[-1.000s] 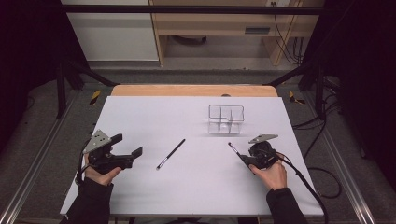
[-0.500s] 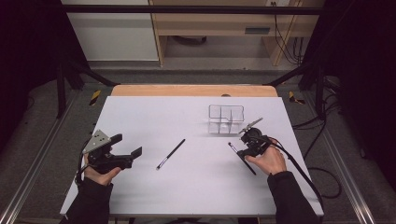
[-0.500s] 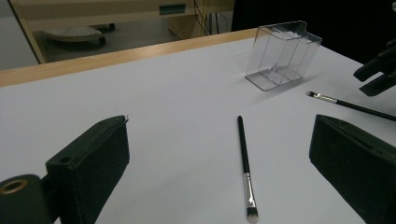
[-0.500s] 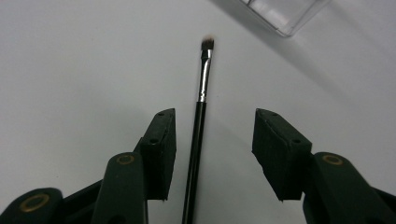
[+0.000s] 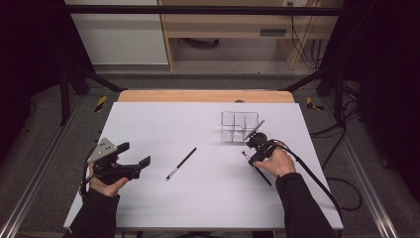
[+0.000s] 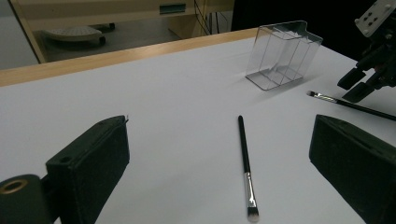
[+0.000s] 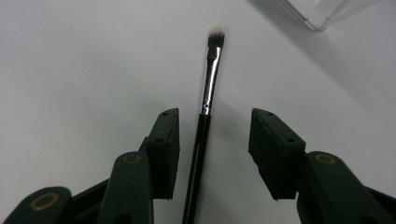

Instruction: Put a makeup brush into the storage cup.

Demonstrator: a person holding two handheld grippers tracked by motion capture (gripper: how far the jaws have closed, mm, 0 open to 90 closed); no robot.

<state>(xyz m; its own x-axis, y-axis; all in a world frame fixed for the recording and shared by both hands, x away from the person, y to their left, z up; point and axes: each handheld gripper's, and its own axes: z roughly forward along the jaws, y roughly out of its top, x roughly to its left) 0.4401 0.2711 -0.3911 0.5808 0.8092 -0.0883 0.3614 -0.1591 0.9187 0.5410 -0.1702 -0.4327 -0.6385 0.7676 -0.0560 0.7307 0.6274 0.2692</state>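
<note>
A black-handled makeup brush (image 7: 208, 93) lies flat on the white table between the open jaws of my right gripper (image 7: 215, 122). It sits closer to one jaw, with its bristle tip pointing away. In the high view my right gripper (image 5: 251, 149) is tipped down over this brush (image 5: 262, 176), just in front of a clear compartment organizer (image 5: 239, 126). A second brush (image 5: 181, 163) lies at the table's middle, with its bristles toward the near edge. My left gripper (image 5: 133, 154) hovers open to its left, and this brush (image 6: 245, 163) lies ahead between the jaws, untouched.
The white table (image 5: 163, 119) has a wooden strip along its far edge. The organizer (image 6: 282, 56) stands upright with nothing visible inside. A cable (image 5: 317, 176) trails from my right gripper over the table's right side. Dark frame posts stand around the table.
My right gripper has moved forward and tipped down, so its open jaws now straddle the right-hand brush. The left gripper and the middle brush have stayed put.
</note>
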